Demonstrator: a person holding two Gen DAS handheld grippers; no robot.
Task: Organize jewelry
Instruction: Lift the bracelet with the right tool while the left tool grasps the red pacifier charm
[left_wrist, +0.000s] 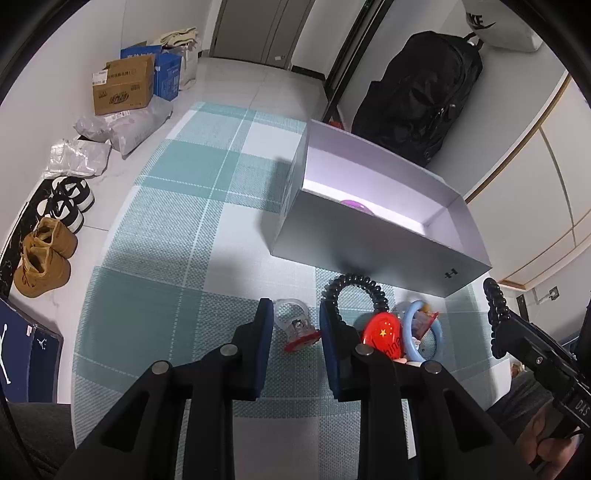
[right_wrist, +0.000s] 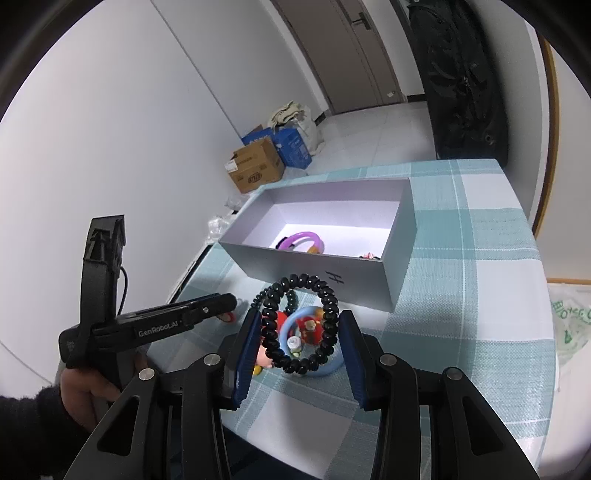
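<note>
– Cloth on the counter (right_wrist: 461, 295) first: what is it like?
– Woven, ribbed, in teal and white checks. It looks grippy, so small pieces probably won't skate on it.
– And the box (right_wrist: 306, 266)?
– Grey card with a pale lilac lining, open-topped and stiff-walled, sitting at the centre of the right wrist view. It is likely light enough to shift if bumped. A glossy purple bangle (right_wrist: 306, 238) lies inside.
– Where is the black bead bracelet (right_wrist: 330, 306)?
– Lower centre of that view, raised off the counter. The right hand-held gripper (right_wrist: 300, 314) is clamped across it, one pad on each side of the loop. The beads are round, shiny and strung, so I'd judge it springy and prone to rolling; squeezing across the width suits it.
– Is there another one?
– Yes, a second black bracelet (left_wrist: 354, 278) lies just before the box wall, beside a smooth, rigid blue ring (left_wrist: 406, 328) and a glossy red oval badge (left_wrist: 382, 334) that touch each other.
– And the smallest?
– A clear plastic trinket (left_wrist: 293, 321) with a red base, lower centre of the left wrist view. The left hand-held gripper (left_wrist: 295, 310) has its pads closed in on both its sides, seemingly pressing. It looks light, hard, slippery and perhaps brittle: hold the body gently.
</note>
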